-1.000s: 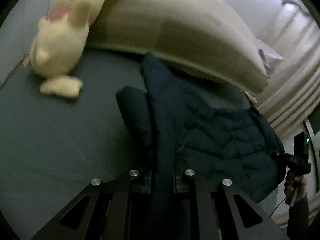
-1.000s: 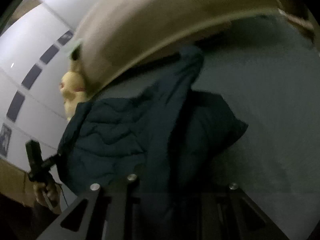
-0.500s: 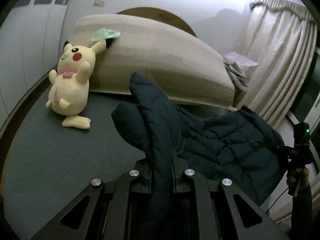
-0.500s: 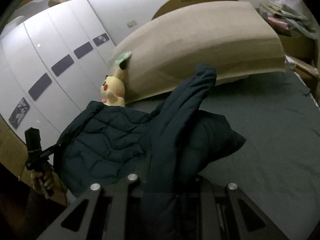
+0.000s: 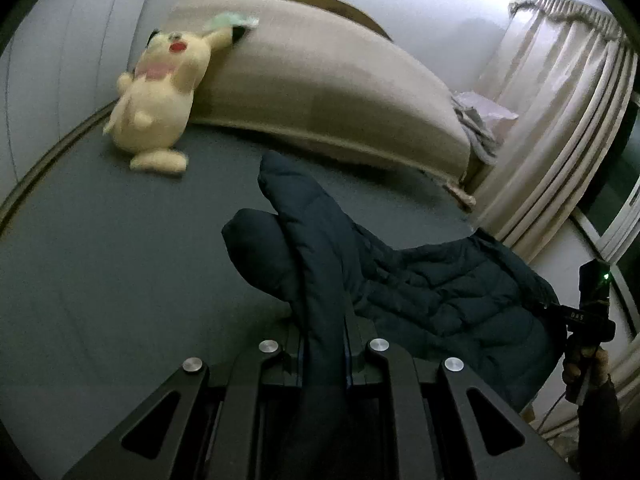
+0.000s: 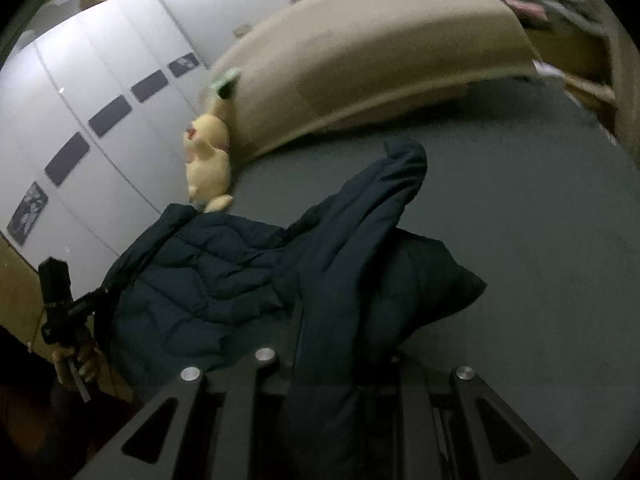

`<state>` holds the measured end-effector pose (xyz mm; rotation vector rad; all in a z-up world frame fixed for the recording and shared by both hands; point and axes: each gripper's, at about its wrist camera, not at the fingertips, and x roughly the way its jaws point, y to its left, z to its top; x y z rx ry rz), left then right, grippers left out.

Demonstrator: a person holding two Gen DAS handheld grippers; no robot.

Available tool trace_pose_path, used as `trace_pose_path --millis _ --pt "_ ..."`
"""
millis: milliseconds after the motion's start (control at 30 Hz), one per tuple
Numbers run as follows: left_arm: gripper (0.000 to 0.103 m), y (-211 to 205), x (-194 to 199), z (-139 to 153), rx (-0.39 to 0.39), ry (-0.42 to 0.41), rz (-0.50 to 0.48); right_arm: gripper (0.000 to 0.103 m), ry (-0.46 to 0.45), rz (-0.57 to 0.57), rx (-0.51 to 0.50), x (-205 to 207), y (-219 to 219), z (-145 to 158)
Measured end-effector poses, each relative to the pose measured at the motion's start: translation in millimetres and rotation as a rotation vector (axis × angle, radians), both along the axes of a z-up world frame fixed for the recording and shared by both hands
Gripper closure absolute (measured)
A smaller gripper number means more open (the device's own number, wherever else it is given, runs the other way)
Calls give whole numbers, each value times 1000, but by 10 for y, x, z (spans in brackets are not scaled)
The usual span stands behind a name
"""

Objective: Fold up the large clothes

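Note:
A dark navy puffer jacket [image 5: 440,292] hangs stretched between my two grippers above a grey bed sheet [image 5: 100,260]. My left gripper [image 5: 324,354] is shut on a fold of the jacket's edge, and a sleeve sticks forward past the fingers. In the right wrist view my right gripper [image 6: 344,364] is shut on the jacket [image 6: 208,272] at its other side, with a sleeve and a padded panel draped ahead. Each view shows the opposite hand [image 5: 580,364] [image 6: 76,360] on its gripper handle at the jacket's far end.
A yellow plush toy [image 5: 156,104] leans against the beige padded headboard [image 5: 320,80] at the back left. Cream curtains [image 5: 560,120] hang on the right. White wardrobe doors [image 6: 100,100] run along the bed's other side. A cluttered bedside shelf [image 6: 560,8] stands beyond the headboard.
Both grippers have drawn back from the headboard with the jacket still held. The sleeve tip that lay near the headboard's base now sits farther down the sheet.

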<state>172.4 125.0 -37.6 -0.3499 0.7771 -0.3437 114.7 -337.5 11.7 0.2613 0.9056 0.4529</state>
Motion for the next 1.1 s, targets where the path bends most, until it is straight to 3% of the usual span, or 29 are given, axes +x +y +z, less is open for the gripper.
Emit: trace_pose_path --millis 233,533,633,733,767,967,1100 --pt "89 56 -181 -687 -14 105 25 83 105 -71 42 -95 -193 -771" --pt "86 55 -133 -1033 0 166 47 80 175 -131 93 -99 -247 -1247" --pt "85 47 -135 -1084 7 173 57 71 190 -153 113 -134 -320 -1363" --pt "81 68 -137 -1150 10 187 76 45 200 -186 108 -123 -330 -1436" --pt "81 48 -136 -1154 13 190 80 40 201 -192 111 -135 -356 -1458" --pt "59 -3 -196 -948 113 186 147 37 192 -259 131 -263 -533 -1391" --pt "42 21 -479 -589 183 86 252 36 77 -356 20 -544 -662 -1035"
